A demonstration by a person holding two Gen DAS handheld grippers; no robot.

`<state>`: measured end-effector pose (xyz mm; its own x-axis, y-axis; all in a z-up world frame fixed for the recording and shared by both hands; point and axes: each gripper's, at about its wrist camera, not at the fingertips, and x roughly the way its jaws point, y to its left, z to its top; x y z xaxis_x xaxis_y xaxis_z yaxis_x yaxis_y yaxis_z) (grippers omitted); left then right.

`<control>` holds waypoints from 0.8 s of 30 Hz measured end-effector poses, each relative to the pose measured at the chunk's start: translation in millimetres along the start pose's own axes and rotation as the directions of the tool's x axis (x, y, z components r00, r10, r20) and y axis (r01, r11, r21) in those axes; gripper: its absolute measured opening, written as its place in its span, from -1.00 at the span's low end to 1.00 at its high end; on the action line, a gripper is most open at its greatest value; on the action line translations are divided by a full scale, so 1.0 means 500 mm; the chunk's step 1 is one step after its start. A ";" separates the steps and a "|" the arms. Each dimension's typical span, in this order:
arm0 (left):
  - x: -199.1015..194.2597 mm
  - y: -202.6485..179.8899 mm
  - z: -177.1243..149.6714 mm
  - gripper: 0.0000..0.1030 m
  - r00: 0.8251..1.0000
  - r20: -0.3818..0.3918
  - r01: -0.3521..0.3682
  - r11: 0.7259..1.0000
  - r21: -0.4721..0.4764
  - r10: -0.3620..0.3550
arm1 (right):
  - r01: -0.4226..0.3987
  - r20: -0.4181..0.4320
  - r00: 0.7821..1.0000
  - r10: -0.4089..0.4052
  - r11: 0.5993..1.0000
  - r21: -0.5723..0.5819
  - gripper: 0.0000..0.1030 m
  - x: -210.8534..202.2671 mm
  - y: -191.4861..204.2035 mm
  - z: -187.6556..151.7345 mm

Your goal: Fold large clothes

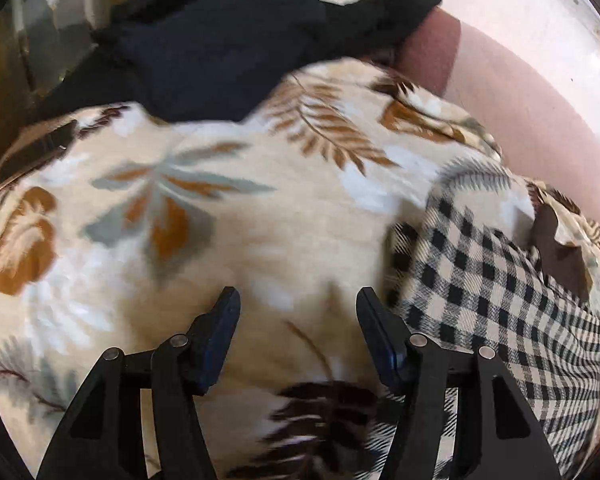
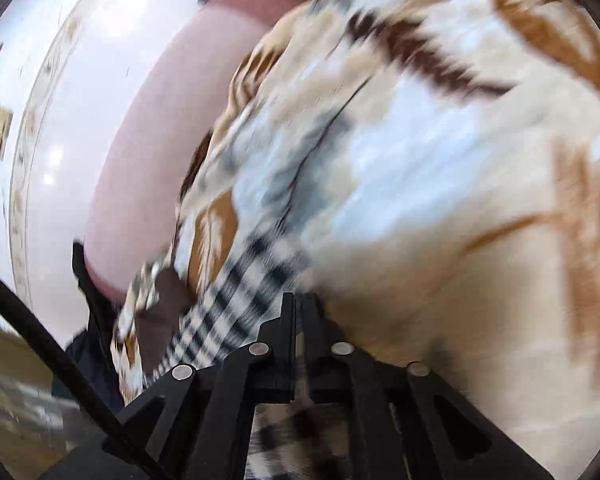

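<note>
Dark clothes (image 1: 204,40) heaped beyond checked garment (image 1: 500,280) (on leaf-print blanket (image 1: 220,200))

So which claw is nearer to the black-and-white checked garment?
Right. The right claw is shut, its tips at the edge of the checked garment; whether it pinches the cloth is unclear. The left claw is open over the leaf-print blanket, the garment beside it.

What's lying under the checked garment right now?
The checked garment lies on the leaf-print blanket, which spreads out around it. Anything beneath the blanket is covered; only a pink surface shows past its far edge.
</note>
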<state>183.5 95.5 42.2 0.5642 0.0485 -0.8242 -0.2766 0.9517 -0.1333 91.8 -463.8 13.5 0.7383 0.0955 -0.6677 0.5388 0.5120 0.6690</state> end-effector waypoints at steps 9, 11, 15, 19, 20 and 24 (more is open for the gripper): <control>-0.071 0.040 -0.035 0.26 0.999 0.038 0.020 0.998 0.061 -0.022 | 0.023 0.011 1.000 -0.021 0.970 -0.243 -0.47 -0.078 0.066 -0.042; -0.077 0.042 -0.054 0.27 1.000 0.029 0.004 0.995 0.097 -0.007 | 0.023 -0.019 0.999 -0.030 0.946 -0.322 -0.47 -0.080 0.090 -0.078; -0.077 0.058 -0.086 0.27 0.999 -0.032 0.041 0.994 0.103 -0.038 | -0.022 -0.078 0.997 -0.015 0.892 -0.452 -0.46 -0.093 0.132 -0.164; -0.076 0.080 -0.097 0.27 0.993 -0.069 0.099 0.994 0.056 -0.095 | -0.104 -0.153 0.988 0.016 0.802 -0.588 -0.44 -0.090 0.208 -0.269; -0.077 0.085 -0.095 0.27 0.991 -0.072 0.118 0.992 0.041 -0.115 | -0.126 -0.175 0.984 0.022 0.777 -0.617 -0.40 -0.089 0.227 -0.298; -0.076 0.098 -0.081 0.27 0.974 -0.083 0.207 0.978 -0.033 -0.209 | -0.211 -0.250 0.968 0.024 0.619 -0.756 -0.20 -0.084 0.301 -0.449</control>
<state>117.2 127.9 44.5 0.5431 -0.1771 -0.8208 -0.1794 0.9304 -0.3195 50.6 -198.9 68.8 0.6262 0.3186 -0.7116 -0.1291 0.9425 0.3084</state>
